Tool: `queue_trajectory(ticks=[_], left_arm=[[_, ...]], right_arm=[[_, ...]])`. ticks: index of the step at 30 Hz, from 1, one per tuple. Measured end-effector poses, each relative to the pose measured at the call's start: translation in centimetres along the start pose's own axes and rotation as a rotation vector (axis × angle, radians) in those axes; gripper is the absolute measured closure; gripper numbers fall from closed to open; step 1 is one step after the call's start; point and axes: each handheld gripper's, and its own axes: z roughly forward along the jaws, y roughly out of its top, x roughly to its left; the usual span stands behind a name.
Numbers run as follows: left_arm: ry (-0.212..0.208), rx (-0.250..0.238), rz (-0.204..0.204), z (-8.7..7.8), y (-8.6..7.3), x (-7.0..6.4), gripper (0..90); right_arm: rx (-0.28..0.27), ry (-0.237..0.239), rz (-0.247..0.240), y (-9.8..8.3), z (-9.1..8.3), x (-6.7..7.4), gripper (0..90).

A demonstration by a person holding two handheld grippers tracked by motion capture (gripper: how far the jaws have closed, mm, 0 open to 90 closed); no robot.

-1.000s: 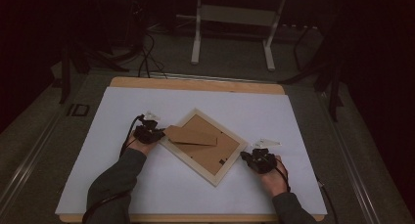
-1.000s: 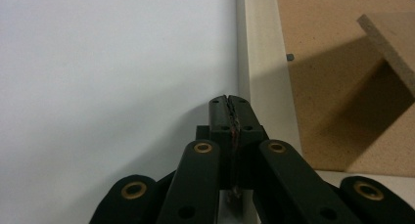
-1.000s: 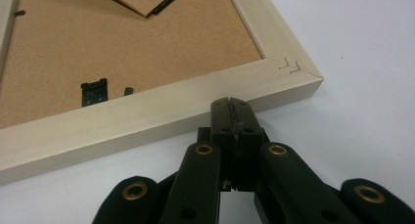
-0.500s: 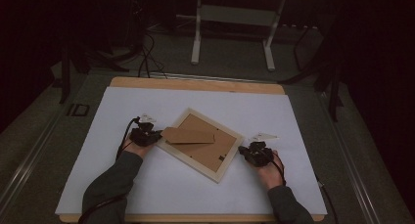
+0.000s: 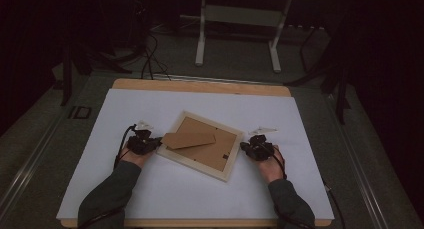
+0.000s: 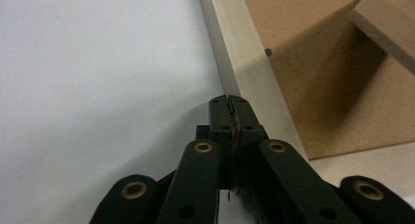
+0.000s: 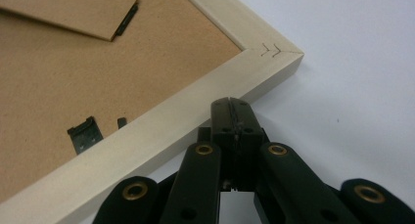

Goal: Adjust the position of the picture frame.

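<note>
- The picture frame (image 5: 202,156) lies face down mid-table (image 5: 300,189).
- Its stand flap (image 5: 189,140) rests on its back.
- The left gripper (image 5: 150,144) is at its left edge, the right gripper (image 5: 246,148) at its right.

Counter (image 5: 200,86) wooden, covered by white sheet (image 5: 200,199). Frame (image 5: 202,159) lies face down at centre, corners toward 12 and 6 o'clock.

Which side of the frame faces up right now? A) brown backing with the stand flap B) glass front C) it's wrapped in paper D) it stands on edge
A: the frame lies flat on the white sheet, its brown backing up, with the stand flap and a metal clip showing.
</note>
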Motion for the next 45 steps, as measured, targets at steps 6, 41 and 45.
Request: queue_trajectory(ticks=[6, 41, 45], left_arm=[[0.004, -0.018, -0.019, -0.6, -0.9, -0.3, 90.0], [-0.023, -0.01, 0.013, -1.6, -2.6, -3.1, 90.0], [-0.026, -0.017, 0.007, -1.7, -2.7, -3.1, 90.0]], right_arm=[[0.018, -0.009, -0.016, 1.1, 0.8, -0.1, 89.8], [0.015, -0.003, 0.048, 1.5, 2.2, -1.3, 89.8], [0.015, 0.021, 0.01, 0.3, 1.0, -0.6, 89.4]])
